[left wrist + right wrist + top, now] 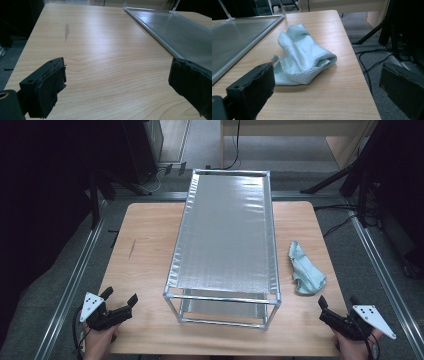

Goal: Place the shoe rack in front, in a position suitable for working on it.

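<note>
Start pose: your right hand-held gripper point(336, 309) open, empty, just short of crumpled cloth point(302, 60) on tabletop point(145, 250); left hand-held gripper point(120, 300) open too. Next, likely: reach fwd, pinch cloth fold.

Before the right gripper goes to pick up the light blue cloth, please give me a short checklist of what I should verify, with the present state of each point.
1. Right gripper jaws open and holding nothing: ok.
2. Cloth lies in front of the right gripper, nothing between them: ok.
3. Cloth lies fully on the table, not hanging over the edge: ok, though near the right edge.
4. Cloth is apart from the metal rack: ok, bare wood shows between them.
5. Left gripper open, holding nothing, away from the cloth: ok.
6. Which fold gives a firm grip: cannot tell; the cloth is crumpled.
</note>
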Action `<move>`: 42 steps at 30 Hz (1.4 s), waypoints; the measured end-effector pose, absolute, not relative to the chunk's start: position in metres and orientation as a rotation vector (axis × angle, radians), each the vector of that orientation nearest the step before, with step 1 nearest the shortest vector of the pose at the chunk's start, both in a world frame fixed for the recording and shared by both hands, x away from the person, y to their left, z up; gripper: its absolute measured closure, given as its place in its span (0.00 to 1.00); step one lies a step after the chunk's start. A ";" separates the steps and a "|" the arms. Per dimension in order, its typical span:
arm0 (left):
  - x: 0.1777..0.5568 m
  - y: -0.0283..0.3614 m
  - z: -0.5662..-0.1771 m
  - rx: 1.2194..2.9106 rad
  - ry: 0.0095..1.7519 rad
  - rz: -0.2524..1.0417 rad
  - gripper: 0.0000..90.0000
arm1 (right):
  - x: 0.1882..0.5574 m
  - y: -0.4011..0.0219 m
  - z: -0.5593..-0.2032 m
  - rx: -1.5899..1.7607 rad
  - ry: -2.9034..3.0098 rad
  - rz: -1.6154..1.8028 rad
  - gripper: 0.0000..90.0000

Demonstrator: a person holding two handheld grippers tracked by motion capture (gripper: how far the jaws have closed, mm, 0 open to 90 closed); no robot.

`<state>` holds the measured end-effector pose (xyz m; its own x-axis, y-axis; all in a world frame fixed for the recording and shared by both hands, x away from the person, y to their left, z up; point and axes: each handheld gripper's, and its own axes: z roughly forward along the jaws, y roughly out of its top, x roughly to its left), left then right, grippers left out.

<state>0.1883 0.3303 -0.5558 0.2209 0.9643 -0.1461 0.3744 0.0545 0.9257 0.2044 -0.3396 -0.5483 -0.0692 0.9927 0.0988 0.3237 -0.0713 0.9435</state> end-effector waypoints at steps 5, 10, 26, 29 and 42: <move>0.187 0.326 -0.552 1.495 1.331 0.736 0.02 | 0.199 -0.332 -0.546 1.393 1.530 1.121 0.04; 0.185 0.318 -0.549 1.507 1.288 0.718 0.02 | 0.193 -0.322 -0.540 1.357 1.586 1.156 0.05; 0.164 0.291 -0.531 1.503 1.129 0.622 0.02 | 0.170 -0.271 -0.512 1.274 1.652 1.299 0.05; 0.159 0.285 -0.526 1.509 1.085 0.603 0.02 | 0.161 -0.259 -0.508 1.231 1.690 1.336 0.05; 0.152 0.247 -0.523 1.576 0.968 0.526 0.02 | 0.146 -0.224 -0.508 1.089 1.850 1.444 0.07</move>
<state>0.1516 0.2465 -0.5226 0.5586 0.8116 -0.1712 0.2980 -0.0037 0.9546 0.1462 -0.2240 -0.5076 -0.5225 0.8507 0.0582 0.2627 0.0957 0.9601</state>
